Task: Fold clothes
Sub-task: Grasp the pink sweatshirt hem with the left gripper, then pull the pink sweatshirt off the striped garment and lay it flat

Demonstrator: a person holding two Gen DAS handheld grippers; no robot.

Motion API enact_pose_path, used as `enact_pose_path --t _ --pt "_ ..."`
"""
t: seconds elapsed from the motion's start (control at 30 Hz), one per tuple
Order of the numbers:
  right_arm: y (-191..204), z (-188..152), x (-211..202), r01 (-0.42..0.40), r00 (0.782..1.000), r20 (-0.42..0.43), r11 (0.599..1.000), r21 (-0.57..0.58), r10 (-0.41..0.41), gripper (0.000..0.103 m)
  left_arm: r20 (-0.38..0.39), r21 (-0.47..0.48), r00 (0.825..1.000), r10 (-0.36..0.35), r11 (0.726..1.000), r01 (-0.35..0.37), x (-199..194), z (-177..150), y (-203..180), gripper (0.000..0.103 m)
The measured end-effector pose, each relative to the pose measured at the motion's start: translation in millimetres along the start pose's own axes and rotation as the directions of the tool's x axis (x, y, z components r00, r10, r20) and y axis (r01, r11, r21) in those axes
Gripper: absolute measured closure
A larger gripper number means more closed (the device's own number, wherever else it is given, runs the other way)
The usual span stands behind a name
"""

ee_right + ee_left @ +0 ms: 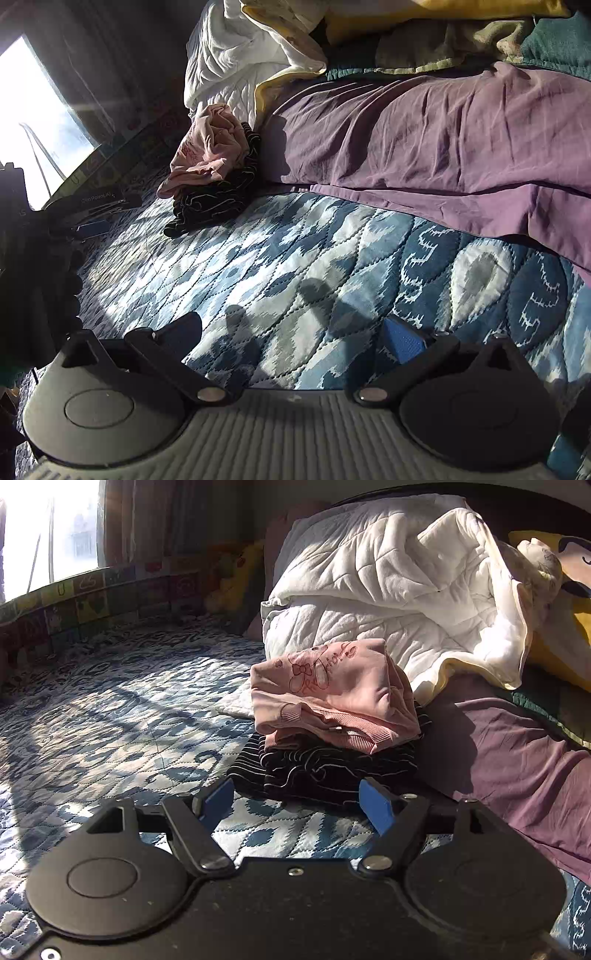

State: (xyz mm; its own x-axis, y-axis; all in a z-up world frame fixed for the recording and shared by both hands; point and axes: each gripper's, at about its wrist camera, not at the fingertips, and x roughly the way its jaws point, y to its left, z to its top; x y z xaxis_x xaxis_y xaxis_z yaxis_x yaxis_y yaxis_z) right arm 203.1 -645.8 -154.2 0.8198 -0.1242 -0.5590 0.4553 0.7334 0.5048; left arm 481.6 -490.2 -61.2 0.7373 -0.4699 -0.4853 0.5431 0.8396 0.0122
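Note:
A folded pink top with a red bow print lies on a folded black garment with thin white stripes on the blue patterned bed cover. My left gripper is open just in front of this pile, with nothing between its blue pads. In the right wrist view the same pink top and striped garment lie far off at the upper left. A purple garment is spread flat beside the pile. My right gripper is open over bare bed cover, holding nothing.
A crumpled white quilt rises behind the pile, with yellow cushions to its right. A patchwork bumper runs along the bright window. The left gripper's body shows at the right wrist view's left edge.

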Motion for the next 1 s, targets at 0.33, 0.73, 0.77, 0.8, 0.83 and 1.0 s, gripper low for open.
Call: enact_pose_path --t 0.33,0.73,0.77,0.8,0.83,1.0 --pt "-16.4 -2.3 9.8 -0.008 1.0 -0.005 0.999 0.048 0.008 0.0 0.008 0.042 0.998 0.066 0.997 -0.066 89.5 36.6 -21.9 0.043" --pt "-13.6 0.6 4.9 -0.025 1.0 -0.007 0.999 0.036 0.025 0.0 -0.005 0.102 0.997 0.078 0.992 -0.077 50.5 26.0 6.4 0.103" --pt "-11.4 1.2 2.7 -0.033 0.999 -0.002 0.999 0.034 0.033 0.0 0.002 0.108 0.997 0.082 0.991 -0.082 38.6 25.3 12.7 0.103" --pt "-9.4 2.2 0.5 -0.042 0.999 0.0 0.999 0.029 0.042 0.0 0.007 0.103 0.996 0.087 0.991 -0.087 24.9 24.8 20.7 0.103" --pt "-7.2 3.3 -2.3 -0.046 0.999 0.002 0.999 0.02 0.046 0.0 0.012 0.098 0.996 0.092 0.991 -0.092 10.0 24.2 29.2 0.103" --pt "0.2 9.6 -19.5 -0.073 0.997 0.024 0.997 -0.006 0.073 0.0 0.028 0.087 0.991 0.129 0.988 -0.131 -73.4 10.0 79.1 0.103"
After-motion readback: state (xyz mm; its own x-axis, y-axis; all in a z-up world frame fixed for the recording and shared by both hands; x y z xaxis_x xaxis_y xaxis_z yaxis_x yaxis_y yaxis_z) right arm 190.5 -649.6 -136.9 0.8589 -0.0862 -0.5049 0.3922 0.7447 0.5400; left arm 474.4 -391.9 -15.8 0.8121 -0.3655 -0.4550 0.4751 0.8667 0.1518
